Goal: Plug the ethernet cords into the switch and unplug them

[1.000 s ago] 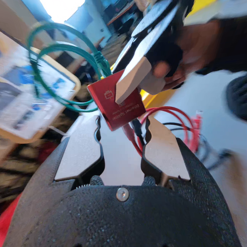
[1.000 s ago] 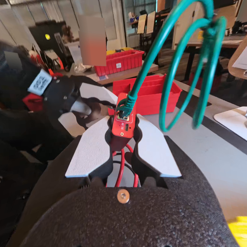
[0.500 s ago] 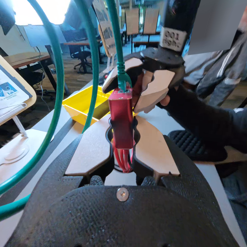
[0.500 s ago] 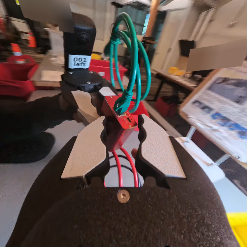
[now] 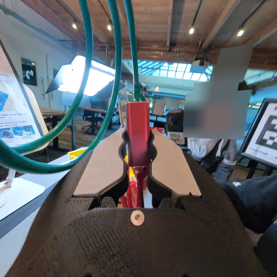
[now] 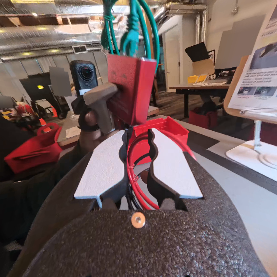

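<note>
above grey table (image 6: 224, 187), left tool (image 5: 138, 134) clamps red switch (image 5: 137, 134); right tool (image 6: 137, 131) parted, clear.

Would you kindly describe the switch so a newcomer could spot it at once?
Start at the left gripper: the switch is the small red metal box clamped upright between its fingers. A green cord plugs into its top and red cords hang below; nothing else held is boxy.

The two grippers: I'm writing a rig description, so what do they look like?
Both the left gripper and the right gripper have rough black printed bodies, one silver screw, and flat pale finger plates with wavy black inner edges. The holder wears dark sleeves.
</note>
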`<state>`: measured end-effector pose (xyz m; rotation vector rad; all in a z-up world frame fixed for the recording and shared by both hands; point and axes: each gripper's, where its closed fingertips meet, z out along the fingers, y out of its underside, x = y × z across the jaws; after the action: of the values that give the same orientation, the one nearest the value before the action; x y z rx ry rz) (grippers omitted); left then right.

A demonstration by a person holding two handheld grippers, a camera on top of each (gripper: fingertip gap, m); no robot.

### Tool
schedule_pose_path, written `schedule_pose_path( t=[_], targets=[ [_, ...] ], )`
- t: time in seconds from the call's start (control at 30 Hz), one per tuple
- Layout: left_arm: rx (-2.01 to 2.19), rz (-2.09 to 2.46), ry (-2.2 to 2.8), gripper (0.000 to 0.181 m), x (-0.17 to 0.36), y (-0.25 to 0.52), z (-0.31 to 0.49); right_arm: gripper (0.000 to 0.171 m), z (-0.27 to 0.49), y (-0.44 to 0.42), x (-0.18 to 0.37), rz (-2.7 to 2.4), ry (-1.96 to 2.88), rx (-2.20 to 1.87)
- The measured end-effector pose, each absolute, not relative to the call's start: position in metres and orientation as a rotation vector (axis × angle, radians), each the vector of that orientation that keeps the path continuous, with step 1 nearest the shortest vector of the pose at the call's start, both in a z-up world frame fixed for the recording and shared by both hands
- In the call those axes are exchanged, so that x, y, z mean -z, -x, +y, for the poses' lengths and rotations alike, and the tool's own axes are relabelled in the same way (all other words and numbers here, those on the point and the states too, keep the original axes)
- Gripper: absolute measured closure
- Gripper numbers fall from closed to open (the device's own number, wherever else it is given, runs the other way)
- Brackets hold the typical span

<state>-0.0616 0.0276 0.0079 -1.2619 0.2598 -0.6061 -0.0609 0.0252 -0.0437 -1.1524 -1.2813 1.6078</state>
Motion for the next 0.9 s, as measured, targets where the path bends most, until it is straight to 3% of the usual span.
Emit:
schedule_pose_path(
  t=[0.13, 0.4, 0.67, 0.9],
  targets=[
    [0.612, 0.241, 1.179, 0.155, -0.014, 0.063, 0.026, 0.143, 0.007, 0.070, 0.047, -1.326, 1.129, -1.687],
    [0.684, 0.264, 1.072, 0.154, -0.022, 0.051, 0.019, 0.154, 0.003, 0.059, 0.026, -1.243, 0.961, -1.816],
    [0.539, 0.414, 1.380, 0.147, 0.002, 0.045, 0.020, 0.157, 0.006, 0.058, 0.046, -1.508, 0.994, -1.421],
    [0.555, 0.428, 1.339, 0.153, -0.001, 0.045, 0.017, 0.157, 0.002, 0.056, 0.042, -1.484, 0.942, -1.583]
  ],
)
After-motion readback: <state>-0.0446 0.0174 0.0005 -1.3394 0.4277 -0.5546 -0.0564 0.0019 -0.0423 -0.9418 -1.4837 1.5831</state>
